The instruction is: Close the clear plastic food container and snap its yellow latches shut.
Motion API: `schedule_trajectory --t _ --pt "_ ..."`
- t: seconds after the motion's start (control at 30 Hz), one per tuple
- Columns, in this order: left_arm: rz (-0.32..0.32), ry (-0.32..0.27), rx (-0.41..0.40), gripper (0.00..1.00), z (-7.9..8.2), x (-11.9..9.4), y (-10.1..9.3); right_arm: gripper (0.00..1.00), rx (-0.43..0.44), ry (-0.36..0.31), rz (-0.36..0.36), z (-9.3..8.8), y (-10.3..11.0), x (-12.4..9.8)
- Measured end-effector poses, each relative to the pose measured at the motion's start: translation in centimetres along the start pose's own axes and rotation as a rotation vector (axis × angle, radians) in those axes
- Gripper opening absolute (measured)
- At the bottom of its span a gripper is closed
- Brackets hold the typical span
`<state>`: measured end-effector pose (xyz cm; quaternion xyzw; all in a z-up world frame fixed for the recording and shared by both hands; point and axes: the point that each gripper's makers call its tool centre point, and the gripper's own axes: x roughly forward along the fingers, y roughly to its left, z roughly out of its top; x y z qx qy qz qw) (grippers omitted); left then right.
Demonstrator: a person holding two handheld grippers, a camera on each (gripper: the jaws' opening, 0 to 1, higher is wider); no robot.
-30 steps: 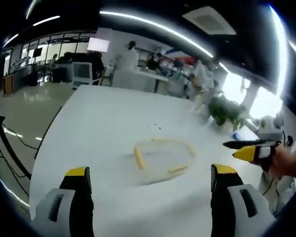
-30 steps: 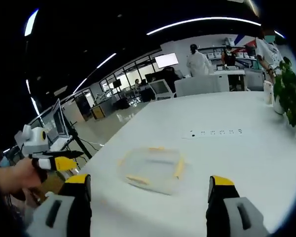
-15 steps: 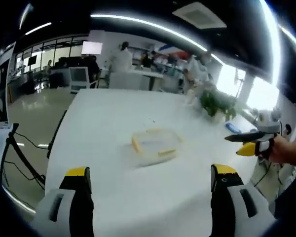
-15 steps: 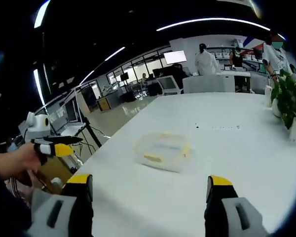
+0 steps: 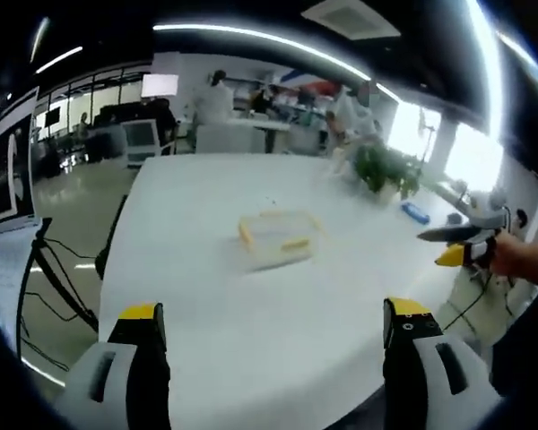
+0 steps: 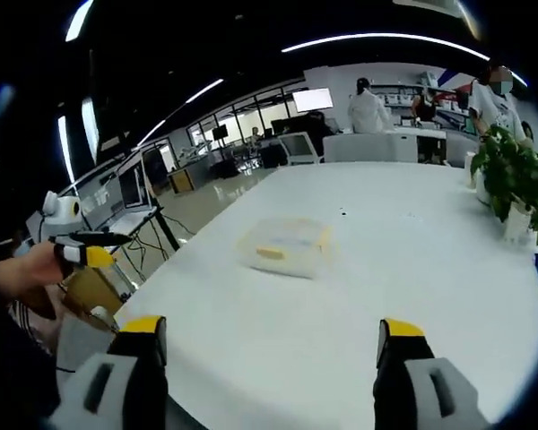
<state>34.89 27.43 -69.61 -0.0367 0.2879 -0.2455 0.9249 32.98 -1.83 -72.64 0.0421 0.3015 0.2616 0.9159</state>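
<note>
A clear food box (image 5: 271,239) with yellow latches (image 5: 295,244) sat on the big white bench (image 5: 206,296), near the middle, well away from every edge. In the right gripper view the same box (image 6: 285,246) looked shut, with its lid on top. The pictures were too blurry to tell if the latches were snapped down.

In the left gripper view, the left claw (image 5: 273,333) was wide open. Its two yellow-tipped jaws stood far apart over the near edge of the bench, and it held nothing. It was well apart from the box. The other claw (image 5: 457,244) came in from the right side of that view, held in a person's hand (image 5: 511,260). It was off past the bench edge and touched nothing.

In the right gripper view, the right claw (image 6: 267,336) was wide open too and held nothing. It hung over the near part of the bench (image 6: 412,287), far from the box. The left claw (image 6: 82,248) showed at the left of that view, held in a hand (image 6: 27,273), out past the bench corner.

A green plant (image 6: 511,175) stood near the far right edge of the bench. A small blue thing (image 5: 413,213) lay close to it. People in white coats (image 6: 368,112) stood far back in the room.
</note>
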Motion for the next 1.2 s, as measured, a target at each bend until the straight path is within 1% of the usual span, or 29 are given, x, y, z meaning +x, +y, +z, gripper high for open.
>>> schedule_trajectory --t 0.13,0.33,0.43,0.5,0.57,0.63,0.8,0.9,1.0,1.1,1.2 --pt "0.011 0.019 0.001 0.99 -1.0 -1.2 0.6 0.99 0.004 0.004 -0.015 -1.1 -0.4 -1.2" --pt "0.016 0.041 0.002 0.99 -2.6 -3.0 0.6 0.98 0.028 -0.005 -0.038 -2.2 -0.9 -2.7" --pt "0.023 0.044 -0.012 0.99 -3.1 -3.3 0.8 0.98 0.038 0.009 -0.045 -2.8 -1.2 -2.8" --pt "0.03 0.038 -0.011 0.99 -3.1 -3.6 1.1 0.98 0.037 0.007 -0.048 -2.8 -1.2 -2.9" --pt "0.026 0.032 0.008 0.99 -2.9 -3.7 1.0 0.98 0.044 0.01 -0.057 -2.9 -1.4 -2.9" --pt "0.031 0.045 0.021 0.99 -3.1 -3.8 1.1 0.98 0.048 0.01 -0.058 -2.9 -1.4 -2.8" --pt "0.026 0.045 0.006 0.99 -3.3 -3.9 1.0 0.98 0.047 0.007 -0.05 -2.8 -0.9 -2.7" --pt "0.029 0.054 0.015 0.99 -3.7 -3.8 1.1 0.98 0.048 0.022 -0.054 -3.4 -1.2 -2.6" --pt "0.019 0.049 0.036 0.99 -3.8 -3.9 0.7 0.98 0.065 0.033 -0.056 -4.0 -1.2 -2.7" --pt "0.013 0.055 0.041 0.99 -4.0 -3.9 0.6 0.98 0.065 0.042 -0.063 -4.2 -1.4 -2.7" --pt "0.01 0.071 0.036 0.99 -4.7 -4.0 1.0 0.97 0.075 0.043 -0.07 -4.3 -1.6 -2.7"
